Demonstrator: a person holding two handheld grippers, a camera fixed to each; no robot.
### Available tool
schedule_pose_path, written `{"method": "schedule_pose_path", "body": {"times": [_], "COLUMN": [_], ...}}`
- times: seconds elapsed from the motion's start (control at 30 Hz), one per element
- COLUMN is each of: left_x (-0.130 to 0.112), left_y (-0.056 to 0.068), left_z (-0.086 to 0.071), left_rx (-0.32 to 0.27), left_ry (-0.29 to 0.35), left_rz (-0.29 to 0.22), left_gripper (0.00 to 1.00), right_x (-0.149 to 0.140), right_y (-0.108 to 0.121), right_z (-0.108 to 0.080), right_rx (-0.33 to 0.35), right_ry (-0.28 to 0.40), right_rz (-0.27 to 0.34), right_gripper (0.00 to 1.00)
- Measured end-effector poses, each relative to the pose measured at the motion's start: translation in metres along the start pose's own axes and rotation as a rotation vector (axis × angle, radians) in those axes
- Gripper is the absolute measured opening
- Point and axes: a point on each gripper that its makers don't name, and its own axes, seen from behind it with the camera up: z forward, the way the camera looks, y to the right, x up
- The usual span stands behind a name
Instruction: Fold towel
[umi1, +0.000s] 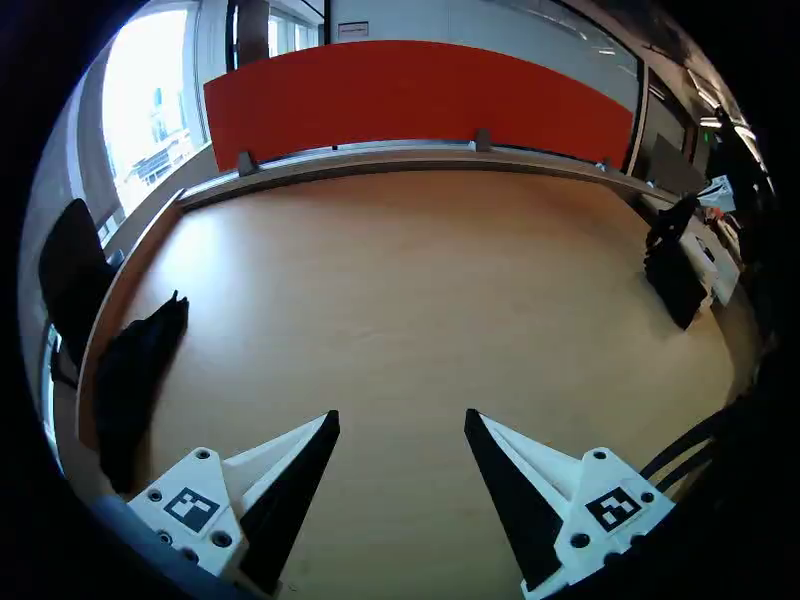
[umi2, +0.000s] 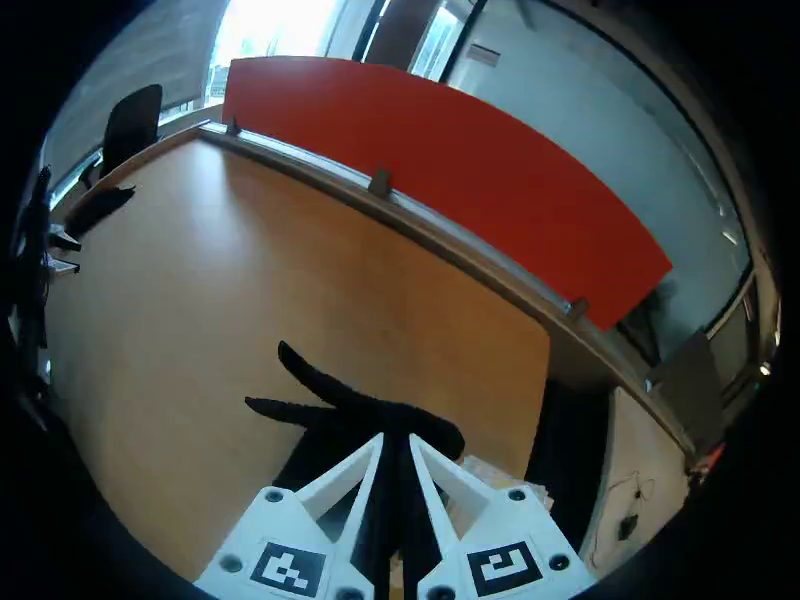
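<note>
A black towel (umi2: 345, 405) lies crumpled at the near right corner of the wooden table (umi2: 250, 290). My right gripper (umi2: 396, 440) is shut on it, and dark cloth runs up between the two fingers. In the left gripper view the same towel (umi1: 672, 275) hangs at the table's far right edge, beside the white body of the other gripper (umi1: 712, 262). My left gripper (umi1: 400, 415) is open above the bare wooden table (umi1: 420, 290) with nothing between its fingers. A second black cloth (umi1: 135, 375) lies bunched at the table's left edge, to the left of my left gripper.
A red divider panel (umi1: 420, 95) runs along the table's far edge. A black chair (umi1: 70, 270) stands beyond the left edge, near bright windows. Something pale brown (umi2: 490, 475) shows under the towel. The second cloth (umi2: 100, 205) lies at the far corner.
</note>
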Motion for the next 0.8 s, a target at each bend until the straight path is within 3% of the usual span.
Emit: {"method": "schedule_pose_path", "body": {"times": [0.3,0.8], "left_x": [-0.002,-0.003], "left_y": [0.002,-0.003], "left_z": [-0.001,-0.005], "left_rx": [-0.007,-0.002], "left_ry": [-0.003,0.0], "left_rz": [0.011,0.016], "left_gripper": [0.93,0.93], "right_x": [-0.052,-0.099], "right_y": [-0.002,-0.006], "right_z": [-0.013,-0.018], "right_rx": [-0.012,-0.019], "right_ry": [-0.055,-0.132], "right_rz": [0.052,0.08], "right_gripper": [0.04,0.04]}}
